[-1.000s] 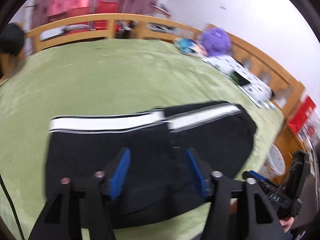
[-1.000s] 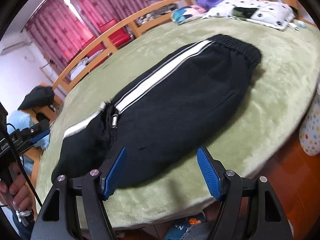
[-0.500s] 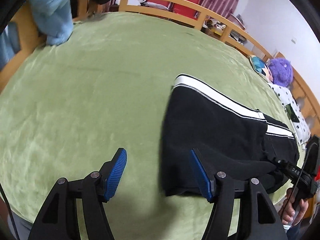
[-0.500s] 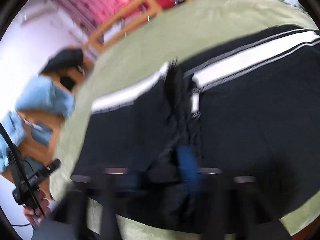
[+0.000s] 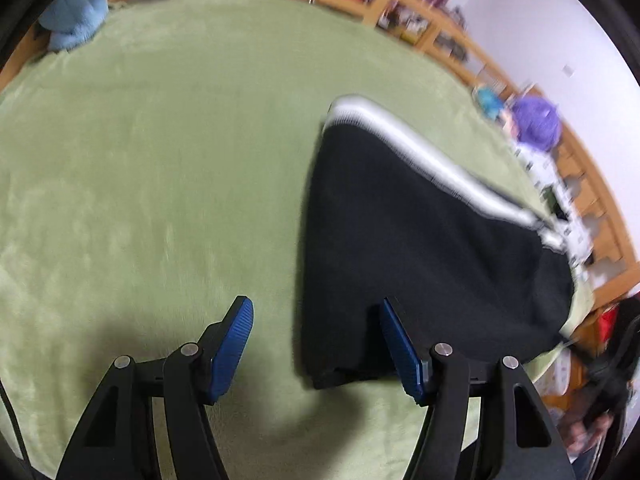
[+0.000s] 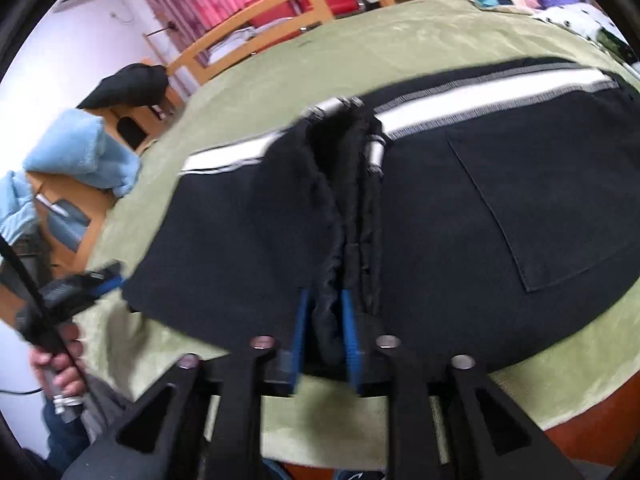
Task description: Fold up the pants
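Black pants (image 6: 500, 200) with a white side stripe lie folded on the green blanket (image 5: 140, 180). In the right wrist view my right gripper (image 6: 325, 320) is shut on a bunched ridge of the pants' fabric (image 6: 340, 208) at their near edge. In the left wrist view the pants (image 5: 400, 260) lie to the right, and my left gripper (image 5: 316, 328) is open, with its jaws straddling the pants' near left corner just above the blanket. The left gripper also shows at the left of the right wrist view (image 6: 80, 284), held in a hand.
A wooden rail (image 5: 440, 40) rings the bed. A purple plush toy (image 5: 536, 120) and a spotted pillow (image 6: 576, 16) lie at the far side. Blue towels (image 6: 80, 152) and a black item (image 6: 128, 84) rest on wooden furniture at the left.
My right gripper moved in over the pants and closed on the bunched fabric at the fold. My left gripper swung left to the pants' end and stayed open.
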`<state>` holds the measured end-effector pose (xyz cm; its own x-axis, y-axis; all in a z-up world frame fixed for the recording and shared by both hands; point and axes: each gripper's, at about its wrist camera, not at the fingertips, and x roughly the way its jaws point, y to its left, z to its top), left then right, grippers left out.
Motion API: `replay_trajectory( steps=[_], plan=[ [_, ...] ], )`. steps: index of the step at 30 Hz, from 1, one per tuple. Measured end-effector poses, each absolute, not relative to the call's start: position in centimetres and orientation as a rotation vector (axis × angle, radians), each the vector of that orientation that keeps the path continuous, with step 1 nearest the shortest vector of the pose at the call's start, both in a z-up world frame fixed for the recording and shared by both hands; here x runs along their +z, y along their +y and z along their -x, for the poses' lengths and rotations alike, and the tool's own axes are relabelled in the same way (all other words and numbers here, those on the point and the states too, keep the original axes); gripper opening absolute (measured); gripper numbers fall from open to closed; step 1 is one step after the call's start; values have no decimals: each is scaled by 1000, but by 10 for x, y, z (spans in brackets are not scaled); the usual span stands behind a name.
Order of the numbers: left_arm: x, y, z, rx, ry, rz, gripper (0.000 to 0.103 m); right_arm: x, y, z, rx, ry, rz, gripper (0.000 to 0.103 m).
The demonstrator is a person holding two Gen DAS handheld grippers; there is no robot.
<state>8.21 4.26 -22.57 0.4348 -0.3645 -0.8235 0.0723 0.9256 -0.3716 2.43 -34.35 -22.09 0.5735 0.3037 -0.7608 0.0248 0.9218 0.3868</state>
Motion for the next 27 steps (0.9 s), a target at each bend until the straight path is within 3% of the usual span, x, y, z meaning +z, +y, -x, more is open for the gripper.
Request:
replay_trajectory(
  steps=[2, 3, 8, 11, 13, 15, 20, 22, 23, 25, 27],
  plan=[
    [-234, 40, -80, -281, 1087, 292, 64, -202, -349, -28, 144, 889, -373, 75],
    [-237, 39, -77, -283, 1072, 283, 65, -191, -350, -27, 128, 841, -369, 78],
    [-235, 38, -73, -302, 1074, 274, 67, -192, -356, -90, 129, 856, -378, 78],
    [-234, 43, -72, -327, 1083, 281, 67, -223, -367, -132, 186, 945, -464, 78],
    [-232, 44, -71, -336, 1081, 278, 67, -247, -369, -160, 225, 1066, -524, 68],
    [-230, 46, -69, -350, 1070, 282, 67, -254, -370, -169, 227, 1088, -530, 18],
    [-221, 43, -61, -413, 992, 340, 67, -218, -395, -177, 316, 902, -590, 14],
    [-219, 38, -60, -406, 987, 323, 67, -225, -394, -184, 256, 946, -534, 19],
    [-220, 35, -61, -394, 994, 312, 67, -236, -390, -188, 238, 998, -507, 31],
    [-219, 33, -63, -375, 1006, 303, 67, -253, -385, -192, 219, 1099, -477, 34],
    [-218, 37, -65, -367, 1011, 335, 67, -245, -390, -173, 212, 1061, -483, 39]
  ],
)
